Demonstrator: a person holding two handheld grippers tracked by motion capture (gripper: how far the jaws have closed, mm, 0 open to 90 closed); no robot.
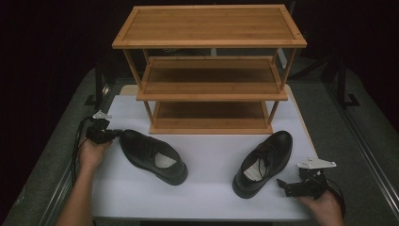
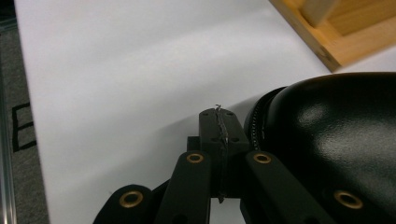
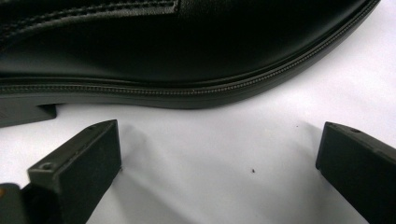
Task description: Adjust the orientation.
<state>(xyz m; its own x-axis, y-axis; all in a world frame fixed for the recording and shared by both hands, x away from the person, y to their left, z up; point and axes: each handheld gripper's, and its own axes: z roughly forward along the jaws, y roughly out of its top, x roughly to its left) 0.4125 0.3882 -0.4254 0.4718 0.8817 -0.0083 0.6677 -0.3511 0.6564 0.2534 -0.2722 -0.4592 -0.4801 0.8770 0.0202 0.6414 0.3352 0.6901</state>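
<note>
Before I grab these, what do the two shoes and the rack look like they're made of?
Left shoe and right shoe: probably polished black leather, glossy highlights, stitched welt; could be synthetic. Rack: light wood, perhaps bamboo, with visible grain and a satin finish.

In the left gripper view the glossy black leather shoe [image 2: 327,140] runs off the right and bottom edges, so its opening and heel are out of frame; whether its toe touches the shut black jaws cannot be told. The light wooden three-tier rack [image 2: 336,42] is cut by the top right corner. In the right gripper view the second black leather shoe [image 3: 187,51] is cropped at the top and left, leaving just its side and sole, and the right-hand jaw is cut off at the frame's edge
</note>
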